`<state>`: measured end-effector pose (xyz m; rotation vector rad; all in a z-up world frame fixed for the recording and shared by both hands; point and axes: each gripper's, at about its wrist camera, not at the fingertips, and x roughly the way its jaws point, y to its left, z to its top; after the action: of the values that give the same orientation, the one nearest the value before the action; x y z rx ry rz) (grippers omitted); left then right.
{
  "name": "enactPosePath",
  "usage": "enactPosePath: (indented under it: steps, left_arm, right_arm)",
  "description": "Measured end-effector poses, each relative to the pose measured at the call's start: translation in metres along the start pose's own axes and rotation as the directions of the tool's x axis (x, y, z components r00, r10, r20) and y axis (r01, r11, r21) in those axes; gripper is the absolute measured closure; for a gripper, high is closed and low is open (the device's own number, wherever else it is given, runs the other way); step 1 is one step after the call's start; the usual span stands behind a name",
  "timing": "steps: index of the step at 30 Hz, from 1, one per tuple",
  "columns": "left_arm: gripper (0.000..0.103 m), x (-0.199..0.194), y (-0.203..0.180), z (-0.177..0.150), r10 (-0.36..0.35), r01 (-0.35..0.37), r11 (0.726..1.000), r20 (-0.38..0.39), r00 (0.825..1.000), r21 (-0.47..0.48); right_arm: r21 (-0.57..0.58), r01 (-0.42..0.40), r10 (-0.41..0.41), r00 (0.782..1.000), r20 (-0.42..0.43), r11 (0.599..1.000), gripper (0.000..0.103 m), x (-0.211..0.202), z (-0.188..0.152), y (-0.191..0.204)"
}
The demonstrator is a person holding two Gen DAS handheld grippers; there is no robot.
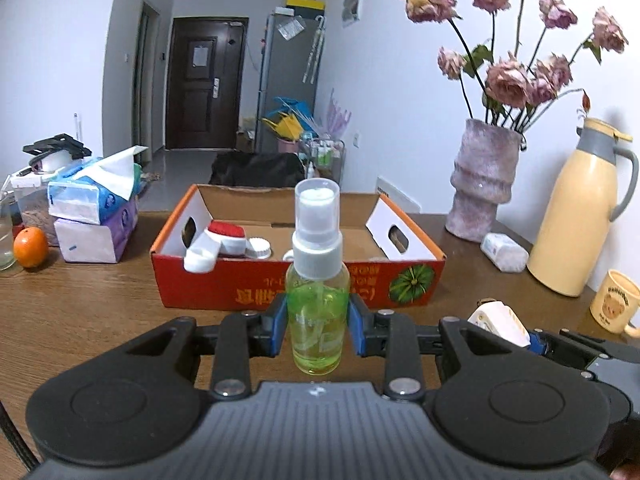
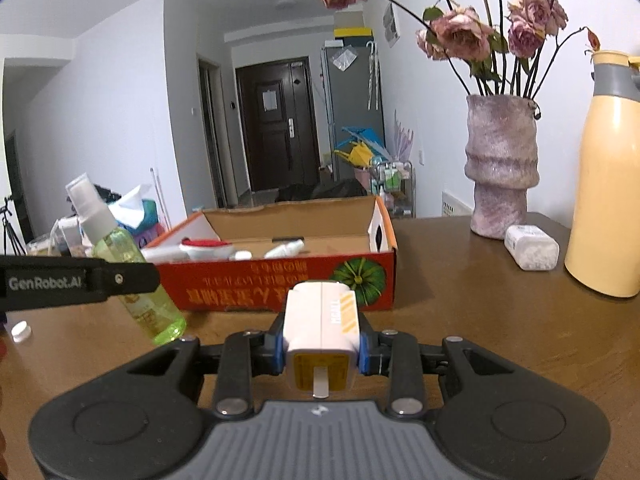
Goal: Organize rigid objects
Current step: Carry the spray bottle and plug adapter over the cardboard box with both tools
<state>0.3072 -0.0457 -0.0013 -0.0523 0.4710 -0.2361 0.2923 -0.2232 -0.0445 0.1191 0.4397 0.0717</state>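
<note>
We note the left gripper (image 1: 318,330) clamped on a green spray bottle (image 1: 317,308), its blue pads pressed against both sides of the bottle's lower body; the bottle stands upright between the fingers, white pump head and clear cap on top, in front of the near wall of the red cardboard box (image 1: 224,284). From the right wrist view we see that same bottle tilted, cap toward the upper left, with its base raised just above the wooden table (image 2: 480,320). The right gripper (image 2: 322,350) is closed on a white power adapter (image 2: 320,320) with yellow markings, pads against its two flanks, a metal prong facing the camera; the adapter sits in front of the box's near wall, beside the printed green pumpkin. Inside the box we record a red-and-white brush (image 1: 224,236), a white round lid (image 1: 258,248) and a small white tube (image 2: 284,249) lying on the cardboard floor. A small white cap (image 2: 21,331) lies on the table to the left of the bottle. To the right of the box stand a pink textured vase (image 1: 482,184) of dried roses, a small white packet (image 1: 504,252) at its foot, a yellow thermos jug (image 1: 576,216) and a yellow mug (image 1: 614,304). To the left we see stacked tissue packs (image 1: 94,216) and an orange (image 1: 30,247).
</note>
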Motion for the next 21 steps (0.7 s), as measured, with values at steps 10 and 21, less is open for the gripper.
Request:
enactPosePath:
  steps: [10, 21]
  left_arm:
    - [0.071, 0.001, 0.003, 0.021, 0.043, -0.039, 0.998, 0.07, 0.997, -0.055]
    - [0.071, 0.026, 0.007, 0.038, 0.072, -0.066, 0.995, 0.083, 0.994, -0.075]
  right_arm:
    - [0.007, 0.001, -0.001, 0.999, 0.047, 1.0, 0.072, 0.009, 0.018, 0.01]
    - [0.016, 0.002, -0.003, 0.998, 0.06, 1.0, 0.072, 0.035, 0.035, 0.009]
